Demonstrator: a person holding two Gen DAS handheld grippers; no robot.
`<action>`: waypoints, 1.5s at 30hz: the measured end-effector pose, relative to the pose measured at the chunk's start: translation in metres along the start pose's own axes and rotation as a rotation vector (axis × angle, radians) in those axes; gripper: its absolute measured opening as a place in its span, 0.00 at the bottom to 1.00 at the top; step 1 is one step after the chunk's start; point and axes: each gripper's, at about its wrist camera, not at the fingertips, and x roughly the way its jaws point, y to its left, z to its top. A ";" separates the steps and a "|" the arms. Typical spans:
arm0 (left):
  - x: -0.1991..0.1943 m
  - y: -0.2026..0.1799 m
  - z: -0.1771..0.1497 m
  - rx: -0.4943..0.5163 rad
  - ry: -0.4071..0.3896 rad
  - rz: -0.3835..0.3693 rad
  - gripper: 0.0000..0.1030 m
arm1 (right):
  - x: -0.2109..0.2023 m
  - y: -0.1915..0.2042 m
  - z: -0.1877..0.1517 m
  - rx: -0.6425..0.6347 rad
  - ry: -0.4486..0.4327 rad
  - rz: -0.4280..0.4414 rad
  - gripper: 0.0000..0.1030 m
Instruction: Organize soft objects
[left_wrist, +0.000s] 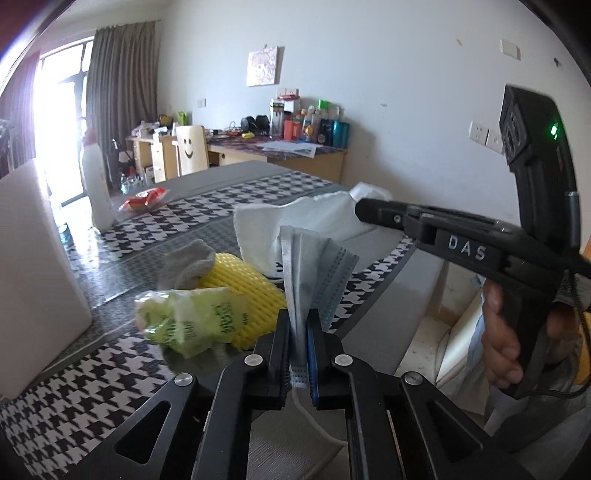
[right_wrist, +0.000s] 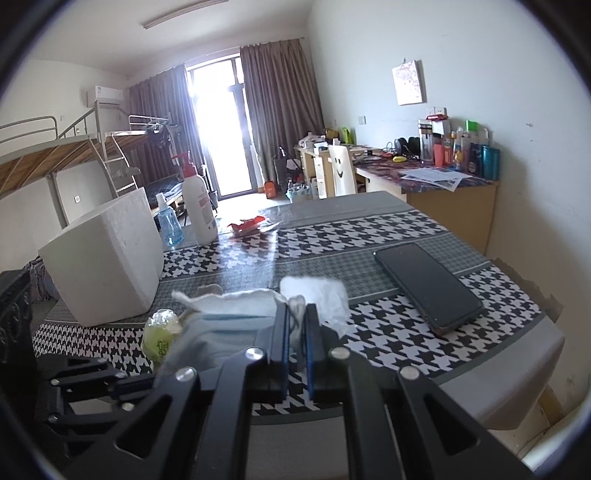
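My left gripper (left_wrist: 298, 325) is shut on a blue face mask (left_wrist: 314, 266) and holds it upright above the houndstooth table (left_wrist: 110, 362). My right gripper (right_wrist: 297, 314) is shut on a white cloth (right_wrist: 317, 291); in the left wrist view it (left_wrist: 360, 208) holds that cloth (left_wrist: 295, 221) lifted behind the mask. A grey sock (left_wrist: 188, 264), a yellow foam net (left_wrist: 243, 291) and a green tissue pack (left_wrist: 192, 317) lie together on the table left of the mask. The mask (right_wrist: 210, 332) and the tissue pack (right_wrist: 160, 332) also show in the right wrist view.
A white foam box (right_wrist: 107, 258) stands at the left. Behind it are a white pump bottle (right_wrist: 197, 206), a blue bottle (right_wrist: 168, 221) and a red wrapper (right_wrist: 247, 225). A black phone (right_wrist: 428, 284) lies at the right. The table edge (right_wrist: 498, 384) is near right.
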 end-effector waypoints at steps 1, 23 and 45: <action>-0.003 0.001 0.000 -0.004 -0.008 0.007 0.08 | 0.000 0.001 0.000 -0.003 -0.001 -0.001 0.10; -0.081 0.036 0.008 -0.081 -0.174 0.108 0.08 | -0.011 0.018 0.017 -0.030 -0.065 0.001 0.09; -0.080 0.055 0.003 -0.120 -0.175 0.131 0.08 | -0.005 0.024 -0.016 -0.095 0.045 -0.018 0.78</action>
